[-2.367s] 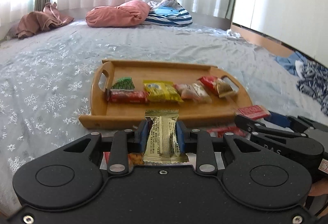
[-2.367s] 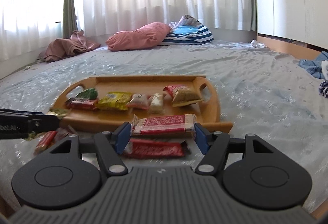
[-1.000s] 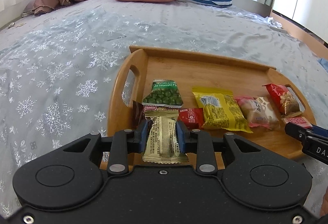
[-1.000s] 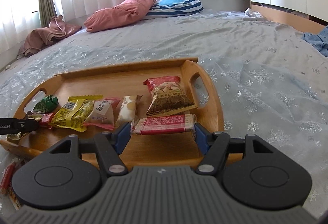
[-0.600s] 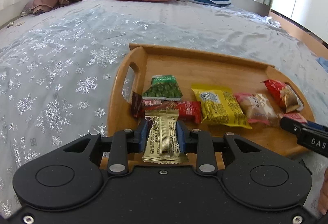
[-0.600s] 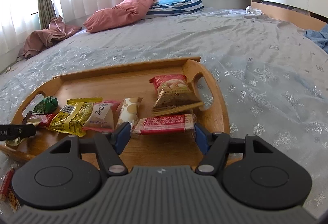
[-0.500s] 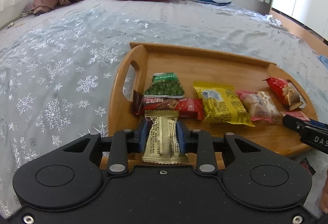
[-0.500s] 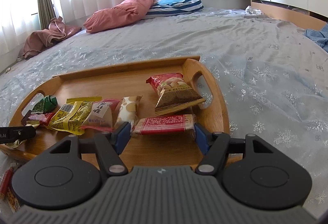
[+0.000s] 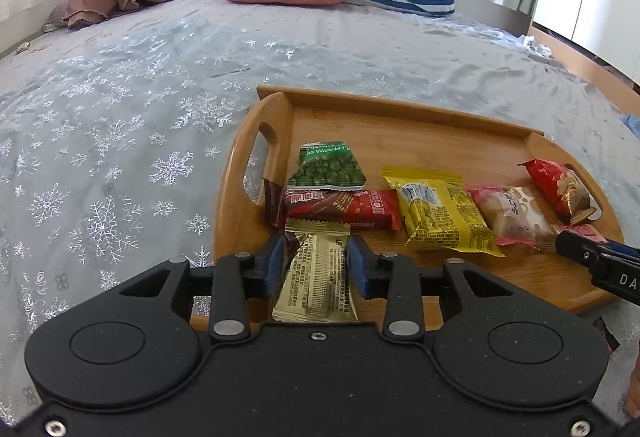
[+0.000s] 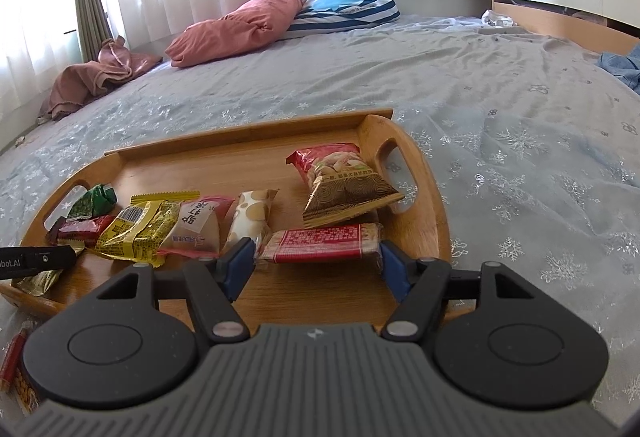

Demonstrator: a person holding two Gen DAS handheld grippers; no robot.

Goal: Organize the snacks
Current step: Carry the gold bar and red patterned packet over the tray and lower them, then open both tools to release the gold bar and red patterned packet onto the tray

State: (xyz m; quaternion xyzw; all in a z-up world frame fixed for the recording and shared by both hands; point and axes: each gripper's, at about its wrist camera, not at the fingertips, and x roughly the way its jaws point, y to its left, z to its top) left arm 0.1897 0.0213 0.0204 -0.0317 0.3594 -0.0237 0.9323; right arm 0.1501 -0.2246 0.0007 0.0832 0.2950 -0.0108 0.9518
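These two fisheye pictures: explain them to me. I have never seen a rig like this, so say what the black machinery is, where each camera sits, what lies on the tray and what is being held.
The black shapes are two hand-held grippers; a person holds one in each hand, and a camera on each looks along its fingers.

In the left wrist view, the left gripper has a gold snack packet between its blue pads; its jaws are opening, and gaps show beside the packet.

In the right wrist view, the right gripper clamps a red-and-white wafer bar.

Both hang over a wooden tray on a bed. On it lie a green pea packet, a red bar, a yellow packet and more snacks.
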